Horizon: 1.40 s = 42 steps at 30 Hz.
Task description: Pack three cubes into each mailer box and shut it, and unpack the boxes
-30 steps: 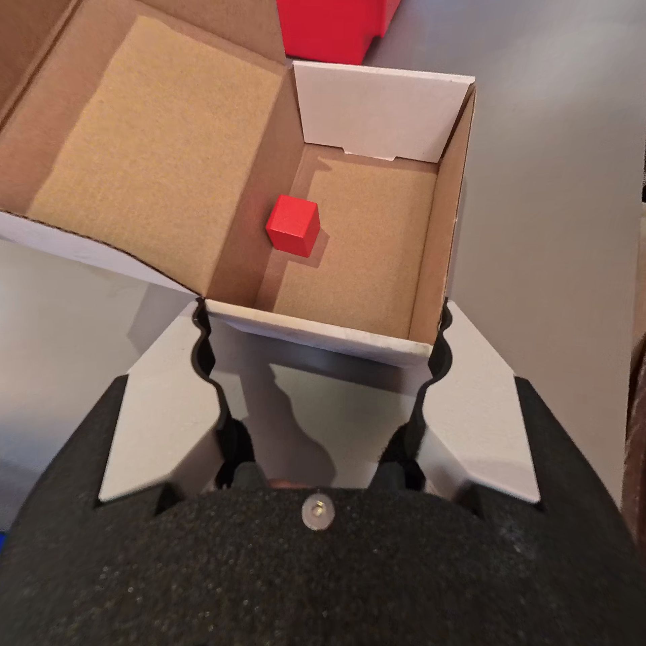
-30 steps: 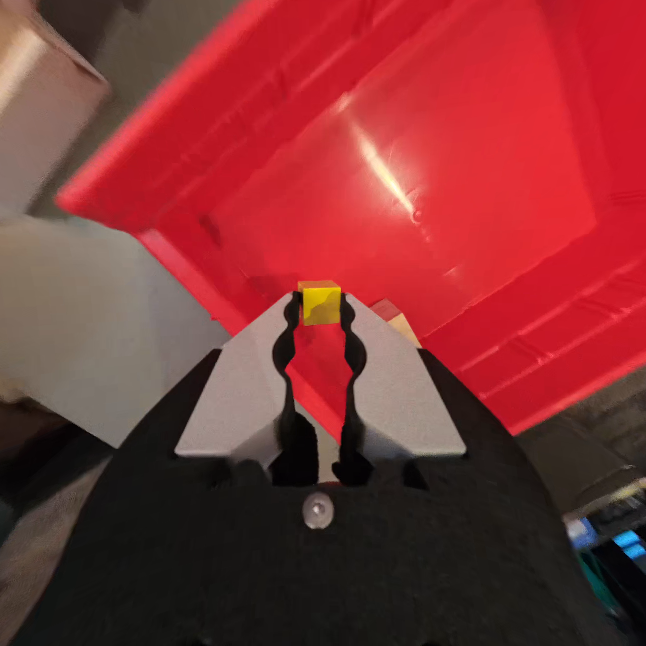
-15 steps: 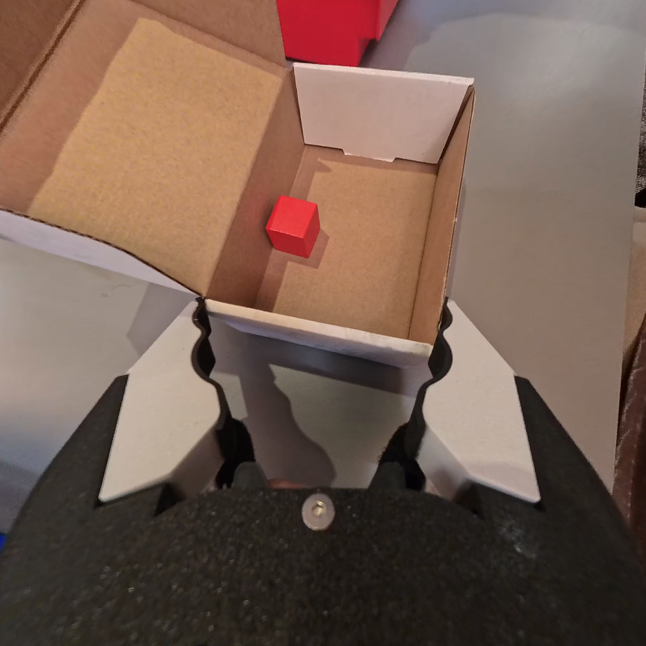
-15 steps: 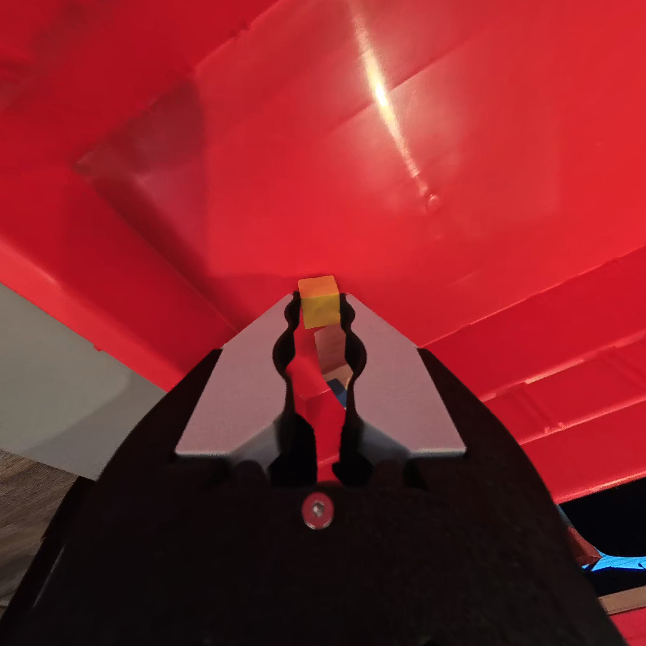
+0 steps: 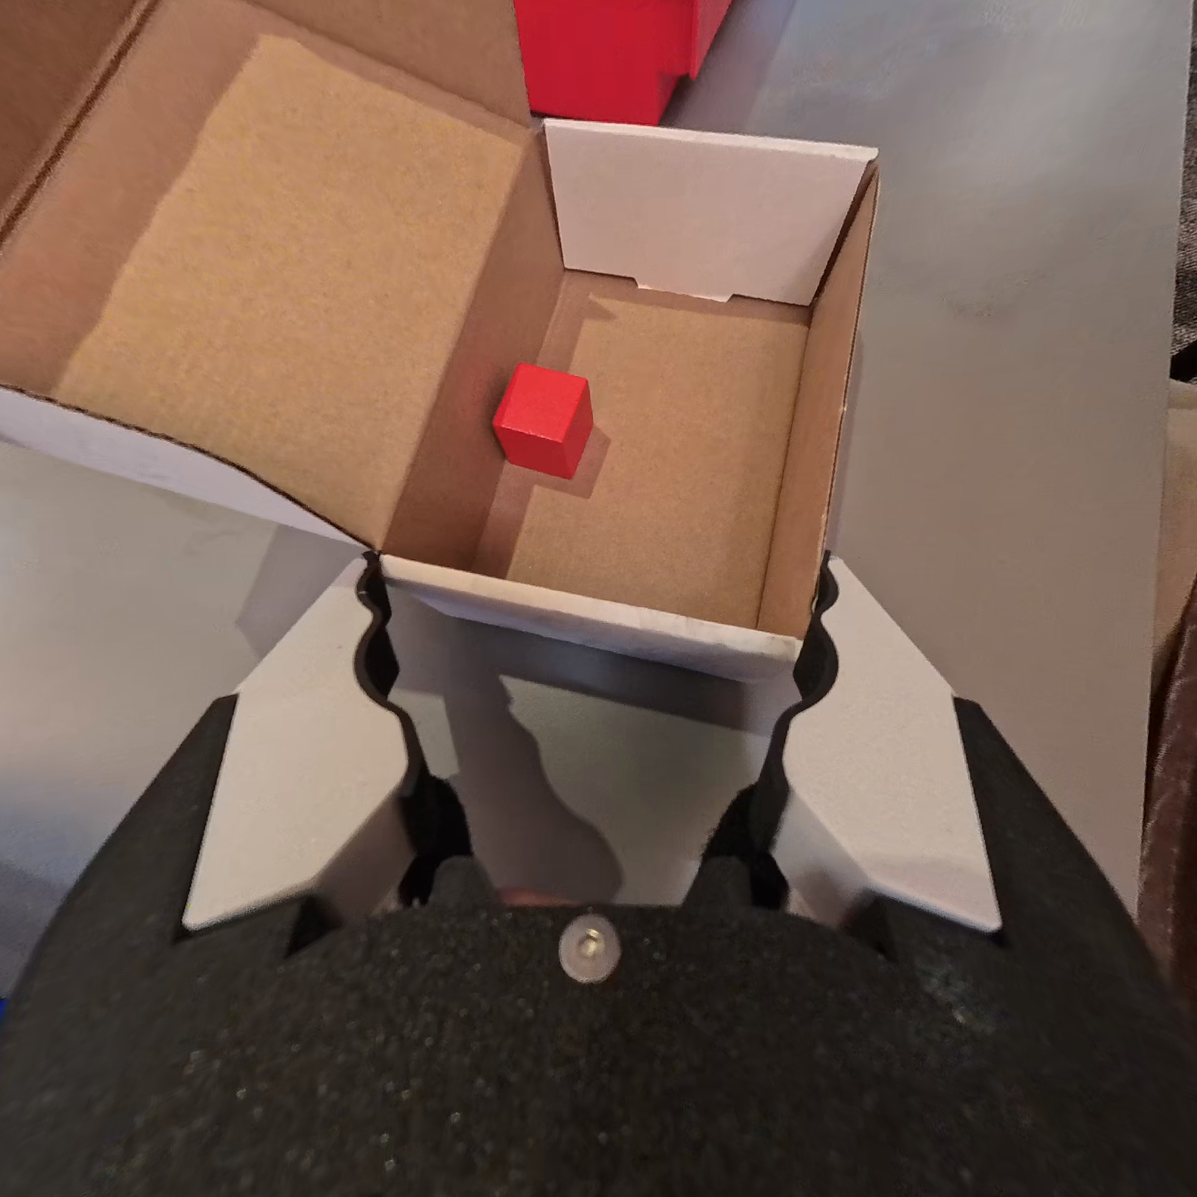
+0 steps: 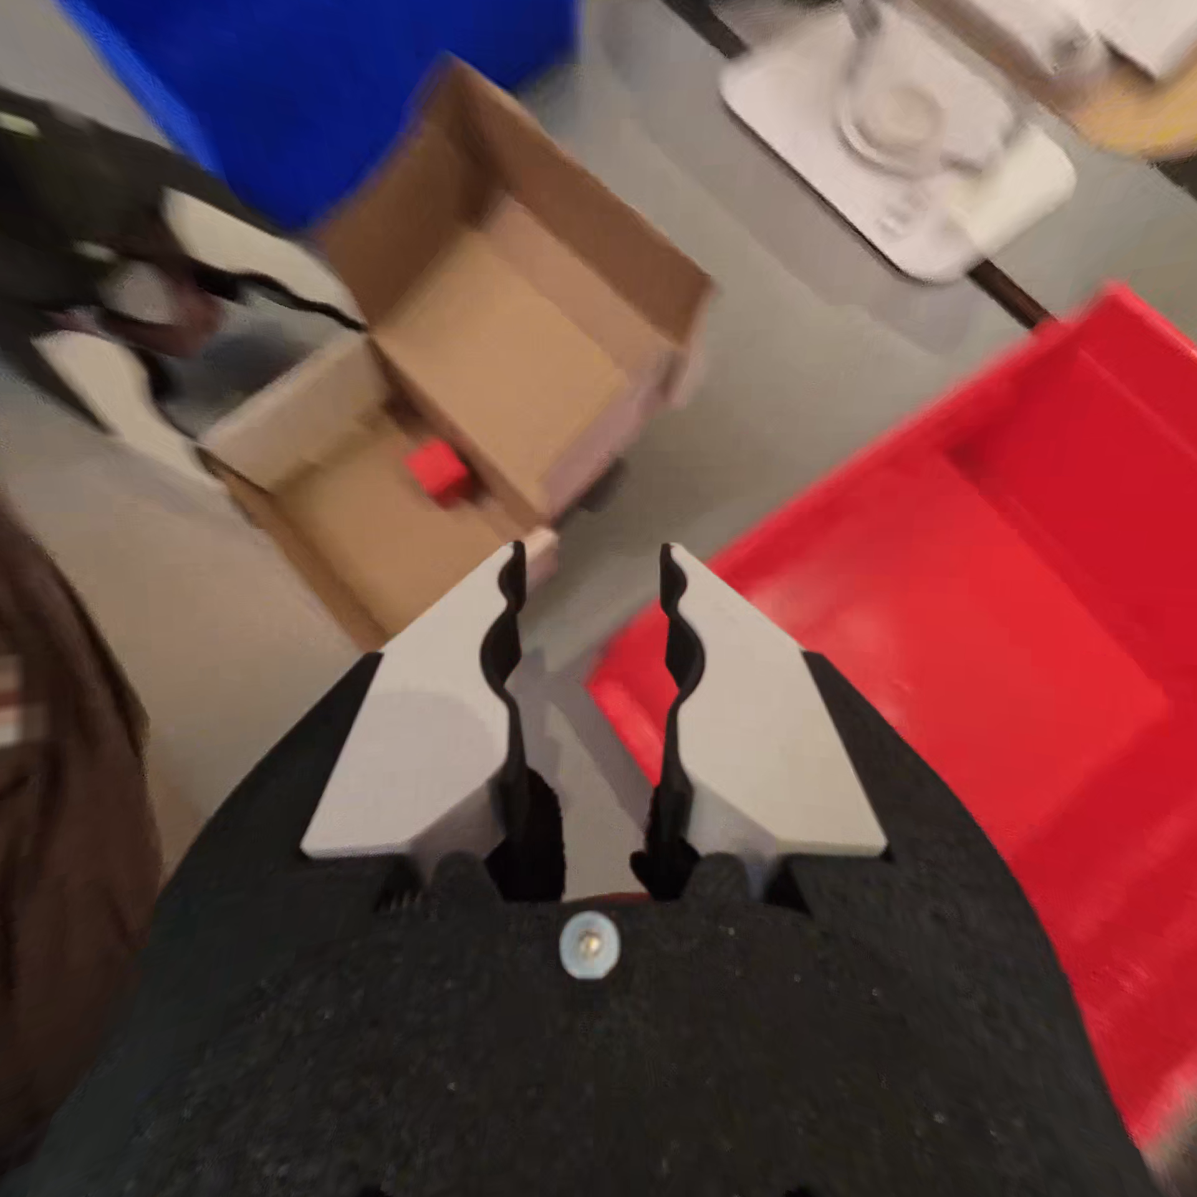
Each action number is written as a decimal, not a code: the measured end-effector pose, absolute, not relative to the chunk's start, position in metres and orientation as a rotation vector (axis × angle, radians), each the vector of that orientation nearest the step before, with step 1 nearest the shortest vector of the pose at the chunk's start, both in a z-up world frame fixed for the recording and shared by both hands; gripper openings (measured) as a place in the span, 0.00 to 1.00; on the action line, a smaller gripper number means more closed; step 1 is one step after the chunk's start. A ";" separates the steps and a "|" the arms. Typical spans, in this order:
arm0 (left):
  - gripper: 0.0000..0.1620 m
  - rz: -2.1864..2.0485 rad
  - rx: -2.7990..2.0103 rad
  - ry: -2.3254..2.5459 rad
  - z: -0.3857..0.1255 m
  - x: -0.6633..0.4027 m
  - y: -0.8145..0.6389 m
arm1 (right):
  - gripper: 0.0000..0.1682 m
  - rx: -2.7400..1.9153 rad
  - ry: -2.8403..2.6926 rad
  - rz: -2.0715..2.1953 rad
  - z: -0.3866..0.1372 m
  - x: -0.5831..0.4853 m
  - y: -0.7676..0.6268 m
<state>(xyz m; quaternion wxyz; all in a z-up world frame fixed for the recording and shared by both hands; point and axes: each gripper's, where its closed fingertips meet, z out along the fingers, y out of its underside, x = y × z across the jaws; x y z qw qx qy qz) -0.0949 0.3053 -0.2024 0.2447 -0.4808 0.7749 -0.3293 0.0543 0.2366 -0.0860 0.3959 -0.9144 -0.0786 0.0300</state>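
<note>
An open mailer box [image 5: 583,622] sits on the grey table with its lid [image 5: 291,259] folded back to the left. One red cube [image 5: 543,421] lies inside against the left wall. My left gripper [image 5: 596,576] is open wide, its tips on either side of the box's near wall. In the blurred right wrist view, the box [image 6: 278,434] and red cube [image 6: 437,476] lie ahead to the left. My right gripper [image 6: 589,557] is open and empty, above the table between the box and a red bin [image 6: 971,583]. No yellow cube shows.
The red bin's corner [image 5: 596,58] stands just behind the box. A blue bin [image 6: 311,84] is beyond the box. A white base with a clear glass piece [image 6: 907,142] stands at the back right. A person's brown sleeve [image 6: 65,712] is at the left.
My right gripper was shut on a yellow cube over the red bin; it is now open and empty and has swung toward the box. The left gripper and box have not moved.
</note>
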 end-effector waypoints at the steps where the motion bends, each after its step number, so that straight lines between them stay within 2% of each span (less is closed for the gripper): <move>1: 0.77 -0.902 -1.313 2.115 -0.202 -0.095 0.305 | 0.24 -2.278 -0.249 0.087 -0.085 0.031 0.242; 5: 0.77 -0.898 -1.302 2.124 -0.202 -0.093 0.304 | 0.30 -2.383 -0.526 -0.005 -0.125 -0.037 0.258; 7: 0.77 -0.898 -1.299 2.129 -0.202 -0.093 0.303 | 0.30 -2.358 -0.615 -0.065 -0.139 -0.056 0.273; 11: 0.77 -0.902 -1.280 2.150 -0.203 -0.095 0.299 | 0.31 -2.505 -0.764 -0.134 -0.184 -0.060 0.283; 17: 0.77 -0.910 -1.263 2.170 -0.203 -0.097 0.296 | 0.31 -2.532 -0.886 -0.269 -0.205 -0.058 0.290; 22: 0.77 -0.923 -1.260 2.170 -0.203 -0.097 0.296 | 0.25 -2.515 -0.934 -0.325 -0.213 -0.053 0.294; 24: 0.77 -0.924 -1.258 2.170 -0.203 -0.097 0.296 | 0.19 -2.499 -0.940 -0.360 -0.215 -0.051 0.298; 28: 0.77 -0.924 -1.261 2.167 -0.202 -0.097 0.296 | 0.18 -2.534 -0.890 -0.238 -0.210 -0.058 0.295; 30: 0.77 -0.929 -1.267 2.161 -0.202 -0.097 0.296 | 0.18 -2.481 -0.868 -0.169 -0.190 -0.066 0.293; 33: 0.77 -0.925 -1.267 2.157 -0.202 -0.096 0.296 | 0.17 -2.364 -0.775 -0.202 -0.119 -0.054 0.286; 35: 0.77 -0.917 -1.264 2.159 -0.202 -0.096 0.296 | 0.17 -2.262 -0.619 -0.274 -0.057 -0.021 0.275; 37: 0.77 -0.910 -1.267 2.162 -0.202 -0.096 0.296 | 0.17 -2.215 -0.413 -0.356 -0.015 0.030 0.257; 39: 0.77 -0.905 -1.267 2.164 -0.203 -0.097 0.296 | 0.17 -2.254 -0.218 -0.445 -0.017 0.088 0.238; 42: 0.77 -0.901 -1.269 2.166 -0.203 -0.097 0.296 | 0.17 -2.447 -0.019 -0.379 -0.086 0.142 0.229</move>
